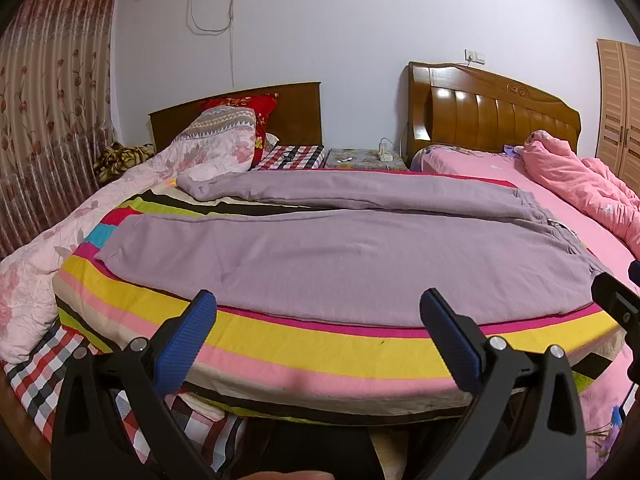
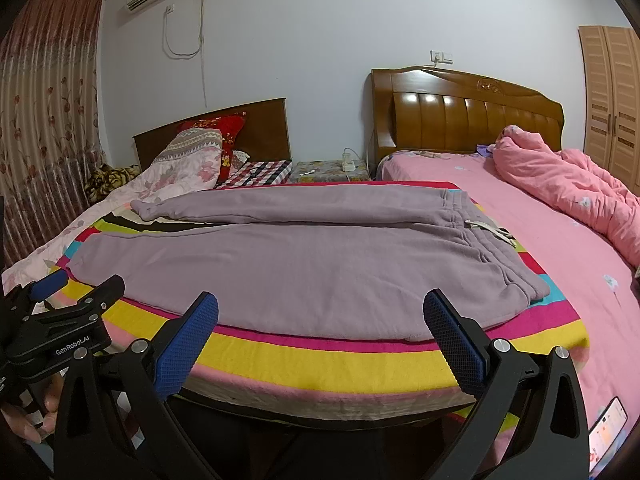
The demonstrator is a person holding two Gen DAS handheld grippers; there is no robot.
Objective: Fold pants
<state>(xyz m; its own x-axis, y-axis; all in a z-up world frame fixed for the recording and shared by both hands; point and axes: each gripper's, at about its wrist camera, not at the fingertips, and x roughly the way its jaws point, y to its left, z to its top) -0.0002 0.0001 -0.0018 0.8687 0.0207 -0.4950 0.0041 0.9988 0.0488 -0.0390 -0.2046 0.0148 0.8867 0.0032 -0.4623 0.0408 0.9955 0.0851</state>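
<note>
Purple pants [image 1: 340,256] spread flat across mid-frame on striped blanket [image 1: 320,344], legs toward left, waistband at right. Left tongs [image 1: 318,304] at lower centre, spread wide, grasping nothing. Right tongs [image 2: 320,306] likewise released, hovering short of blanket edge. Pink bed [image 2: 560,256] at right.
</note>
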